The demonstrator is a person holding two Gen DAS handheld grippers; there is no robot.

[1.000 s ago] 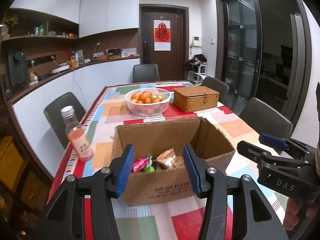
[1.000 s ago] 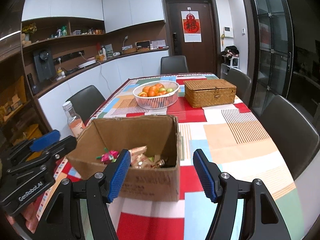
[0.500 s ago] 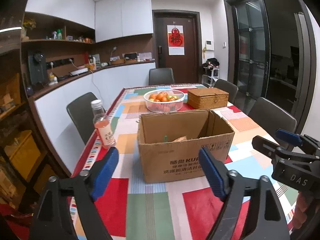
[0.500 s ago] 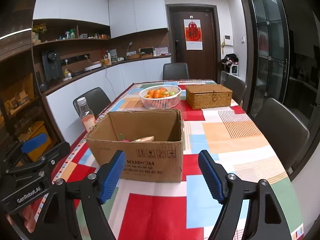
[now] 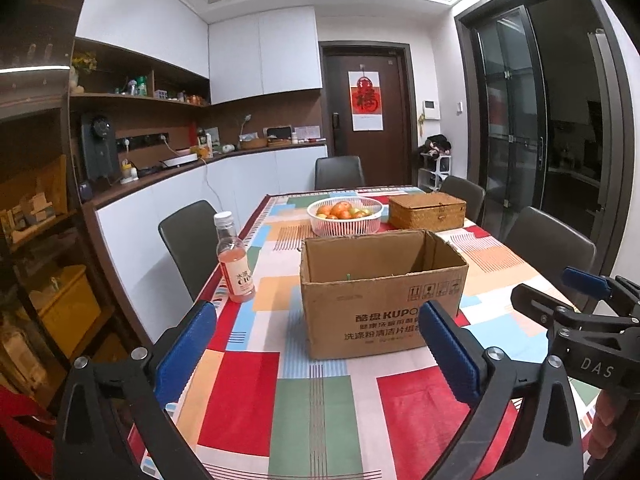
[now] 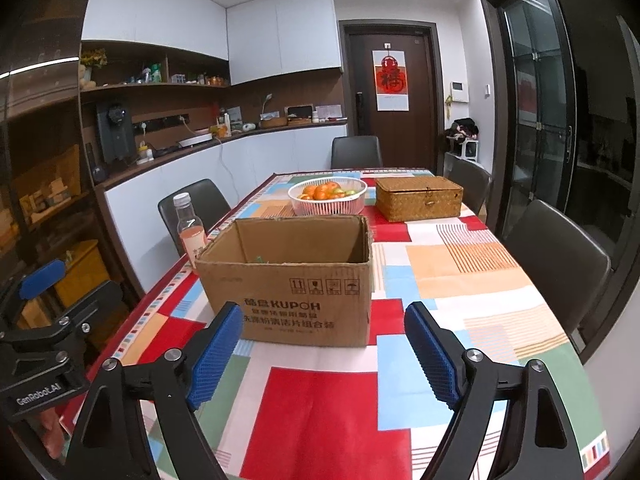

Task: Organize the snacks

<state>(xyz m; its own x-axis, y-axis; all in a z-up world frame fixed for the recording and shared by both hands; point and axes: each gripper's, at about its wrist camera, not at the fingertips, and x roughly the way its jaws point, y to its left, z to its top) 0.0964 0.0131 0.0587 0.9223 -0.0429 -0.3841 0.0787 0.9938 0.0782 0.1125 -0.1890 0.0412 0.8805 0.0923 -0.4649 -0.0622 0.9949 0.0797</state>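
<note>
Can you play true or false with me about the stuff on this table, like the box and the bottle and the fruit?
1. The cardboard box is open at the top. True.
2. The bottle is lying on its side. False: it stands upright beside the box.
3. The white basket holds fruit. True.
4. The wicker box has its lid off. False: the lid is on.
5. The left gripper is holding a snack. False: its jaws have just been opening and nothing is between them.
6. The right gripper has nothing in its jaws. True.
</note>
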